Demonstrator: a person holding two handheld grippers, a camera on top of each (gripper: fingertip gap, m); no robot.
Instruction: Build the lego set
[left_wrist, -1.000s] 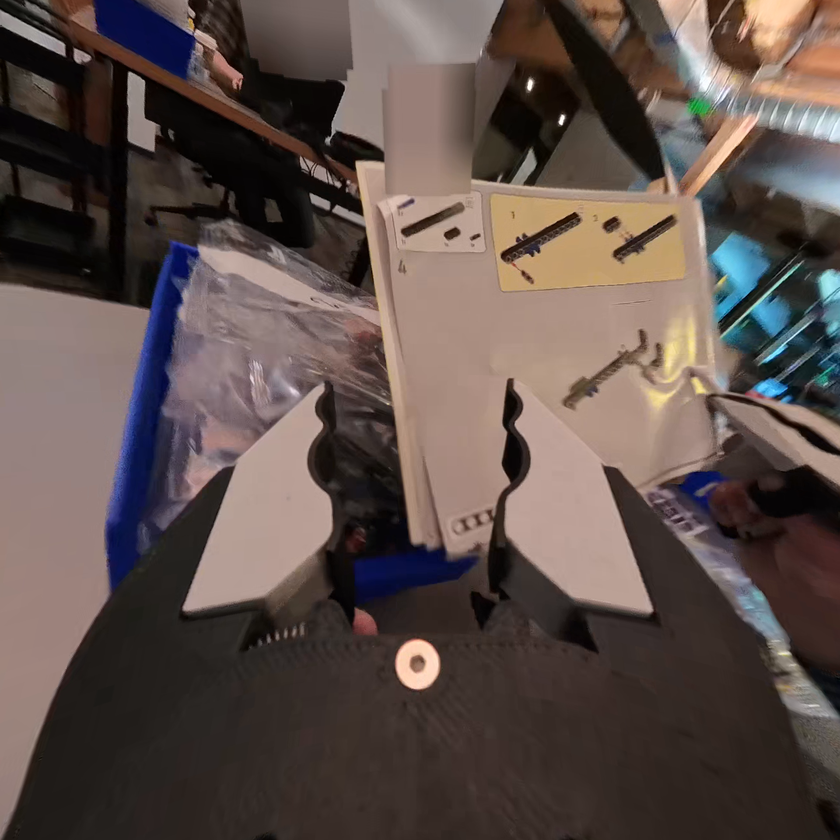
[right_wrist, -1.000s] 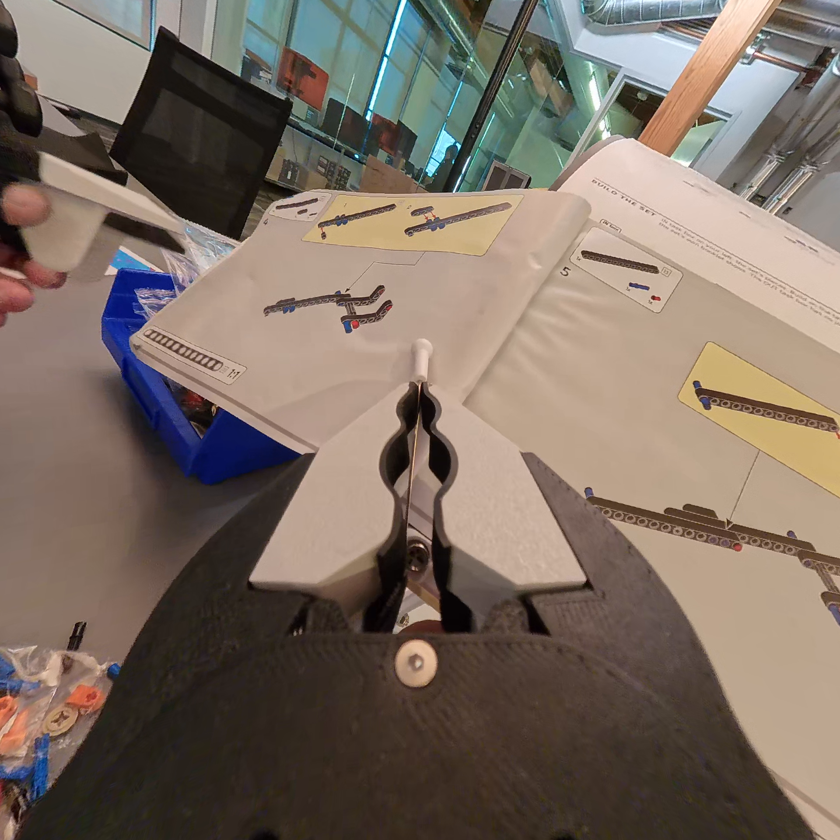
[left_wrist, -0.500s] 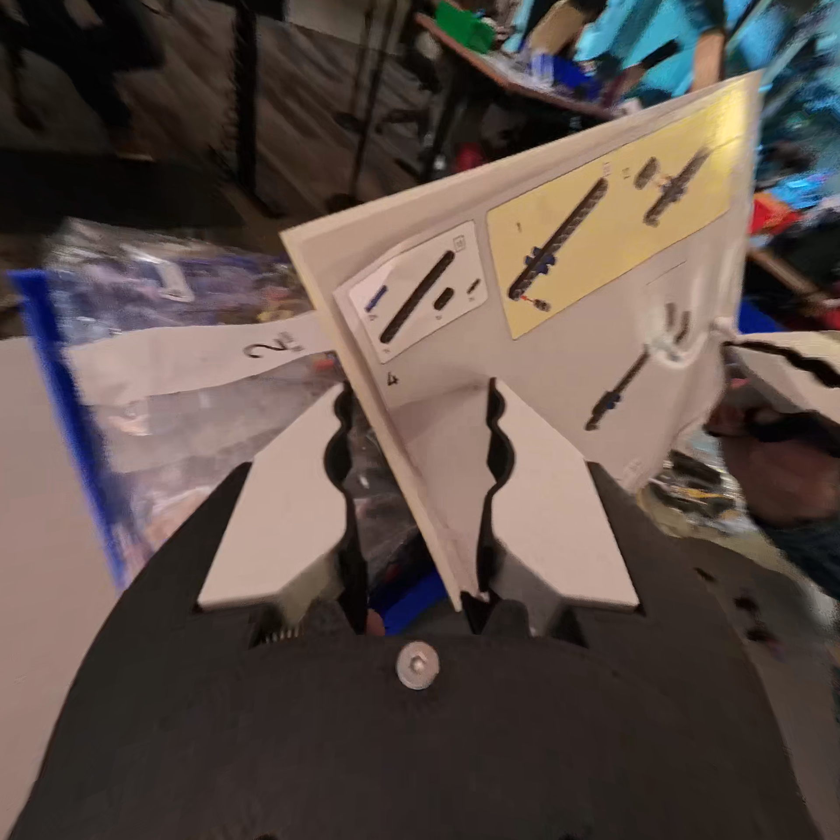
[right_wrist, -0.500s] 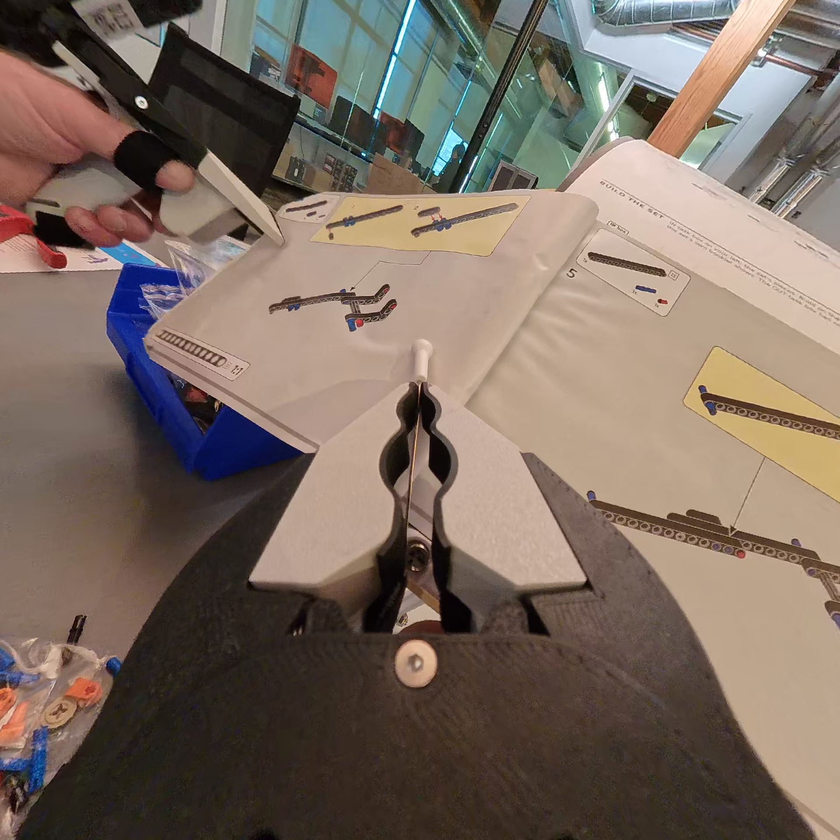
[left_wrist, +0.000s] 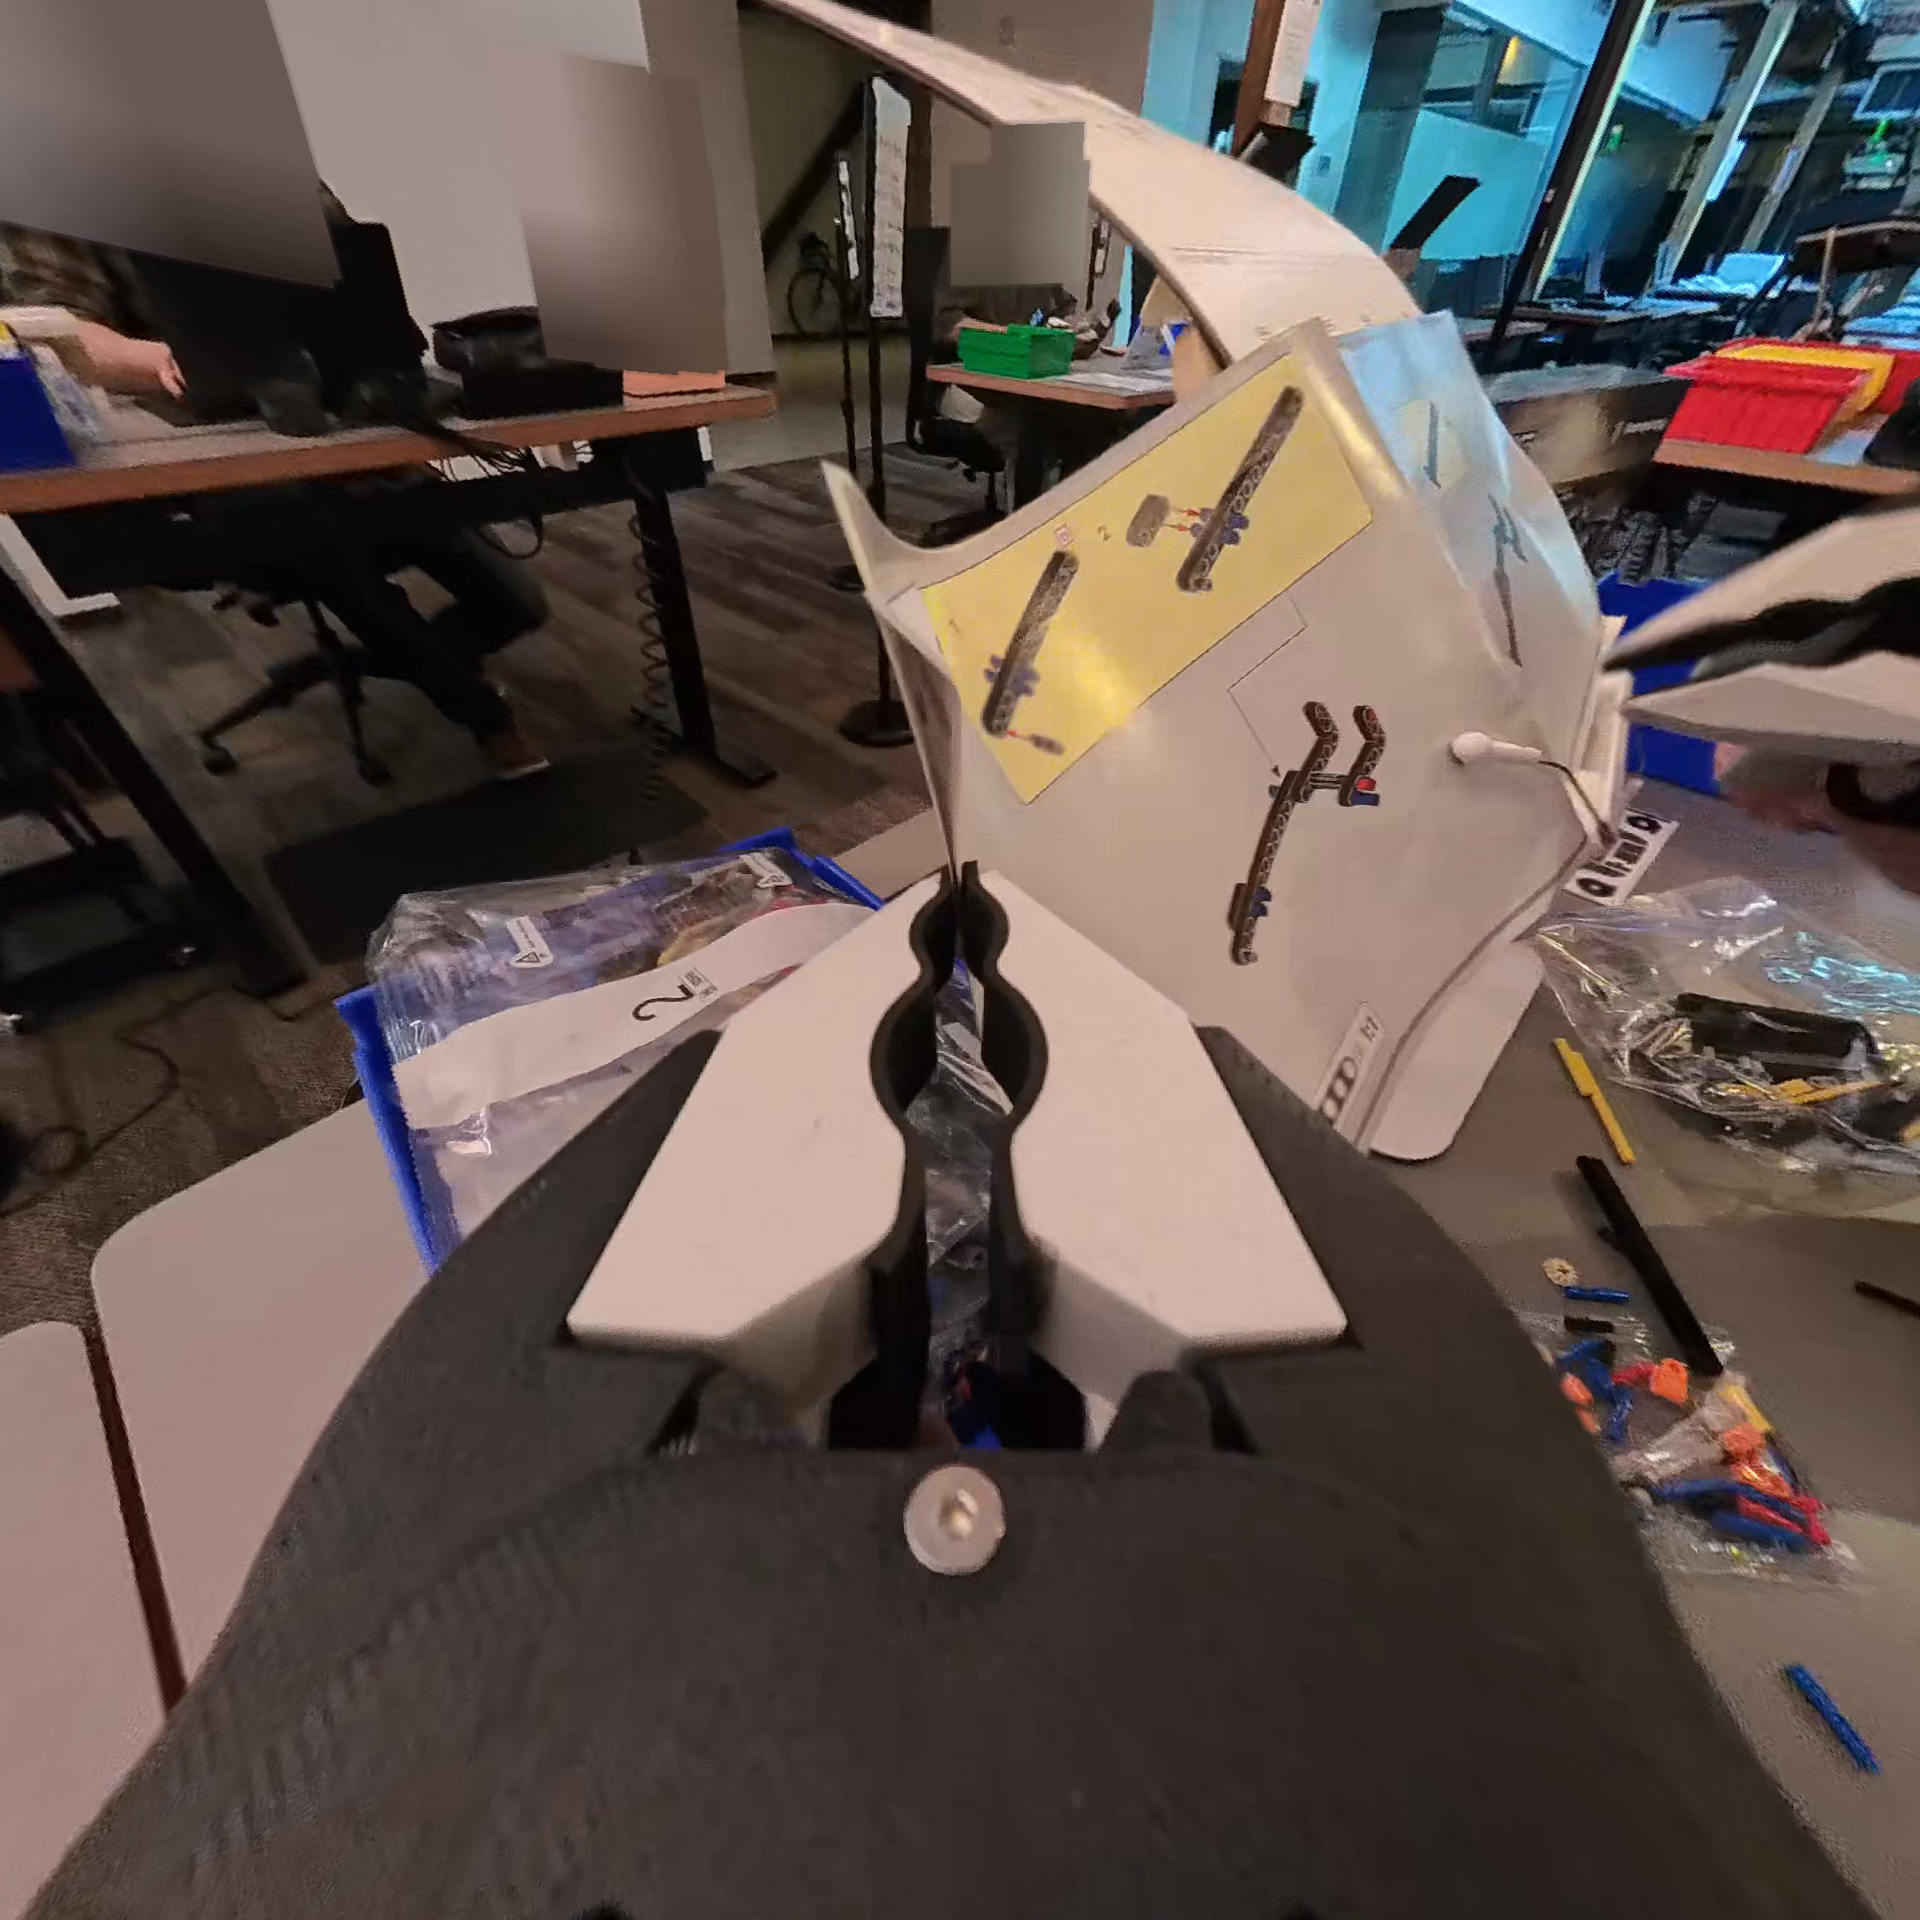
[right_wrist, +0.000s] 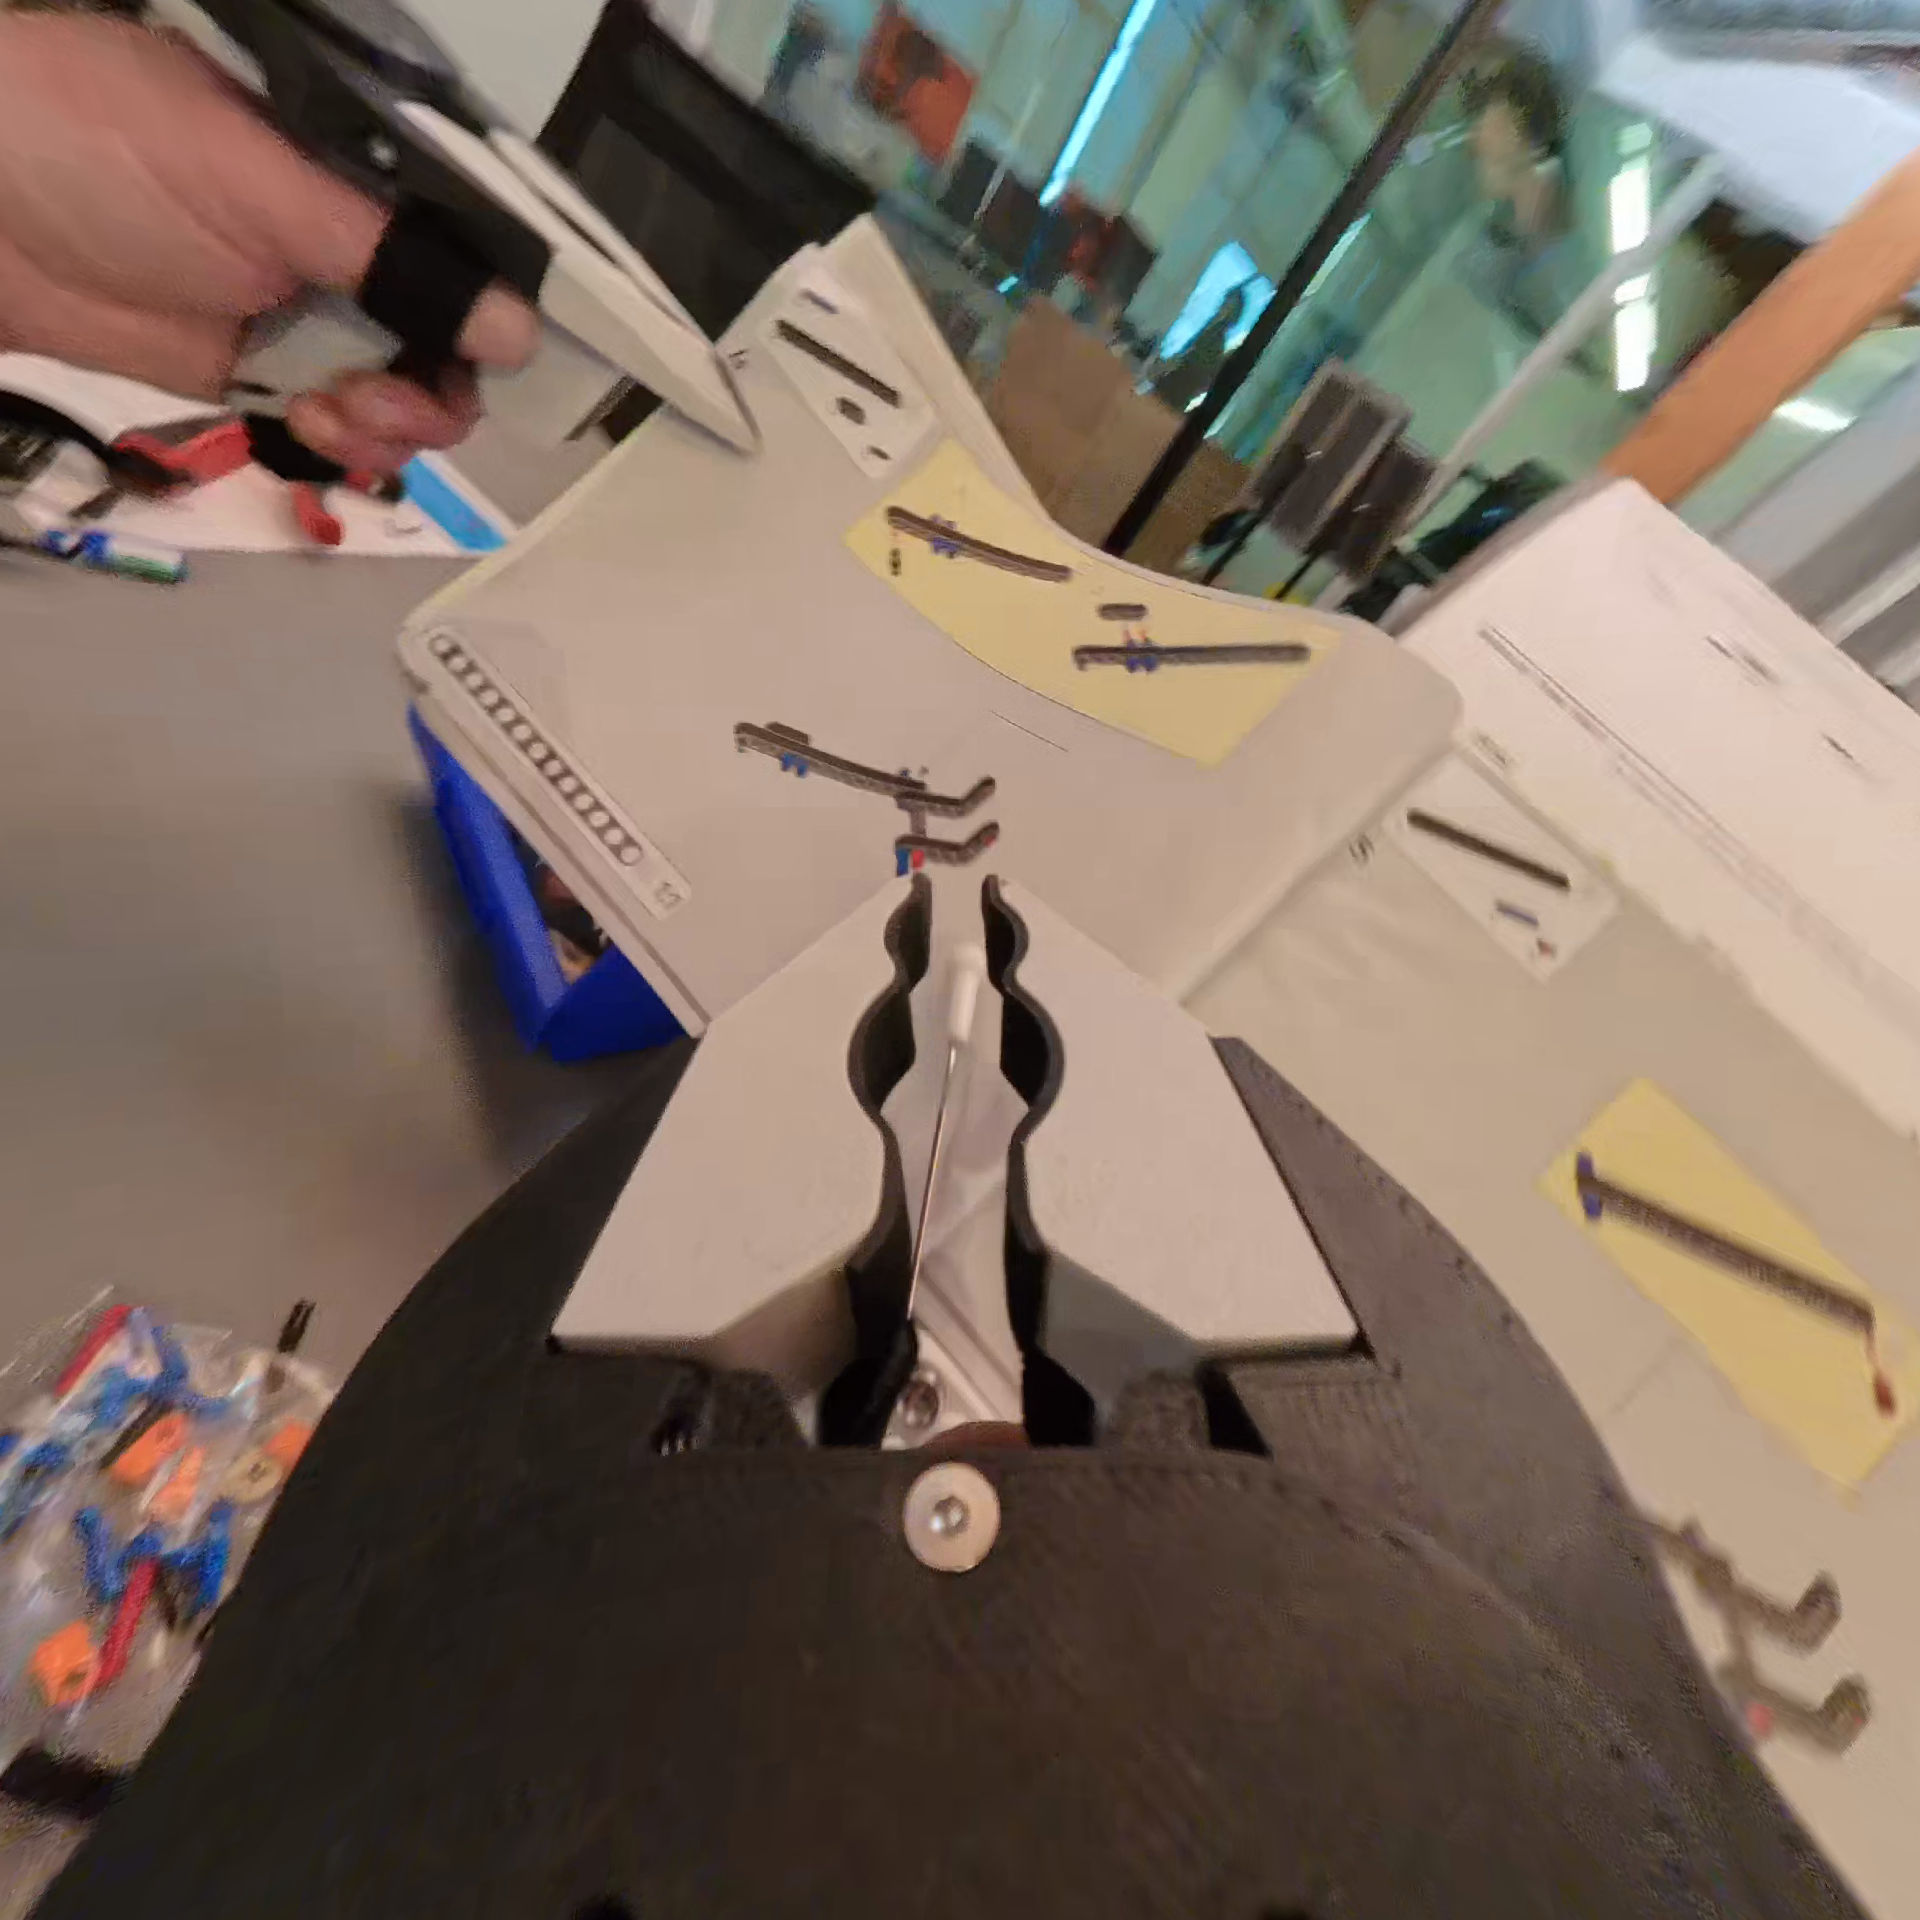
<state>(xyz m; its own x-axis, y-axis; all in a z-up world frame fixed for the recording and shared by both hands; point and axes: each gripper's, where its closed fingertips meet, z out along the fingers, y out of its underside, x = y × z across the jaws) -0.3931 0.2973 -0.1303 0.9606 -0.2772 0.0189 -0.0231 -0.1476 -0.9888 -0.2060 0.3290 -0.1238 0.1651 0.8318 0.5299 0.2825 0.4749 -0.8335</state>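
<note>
Setting: an open office with desks, chairs and glass partitions; work surface a grey table (right_wrist: 208, 831). Item one, instruction booklet (left_wrist: 1299, 831), lay open at an early build step, its left page lifted and curling above a blue bin (right_wrist: 499, 914). Left gripper (left_wrist: 958, 883) was pinched together on the edge of that page, holding it upright. Right gripper (right_wrist: 951, 883) stood slightly apart, clamped on nothing; a thin wire with a white tip (right_wrist: 961, 987) ran between its fingers, and the gripper hovered just over the booklet's middle fold. Item two, a sealed numbered bag of parts (left_wrist: 623, 997), rested in the bin, unopened as far as could be seen. Item three, an opened clear bag (left_wrist: 1766, 1039) with dark pieces, lay on the table to the right. Item four, small loose pieces in blue, orange and red (left_wrist: 1704, 1455), lay scattered on clear wrap near the table edge, with a long black rod (left_wrist: 1642, 1257) beside them. Progress, judged: no assembled section showed anywhere; the work appeared to be at page-finding, with nearly all building left.
</note>
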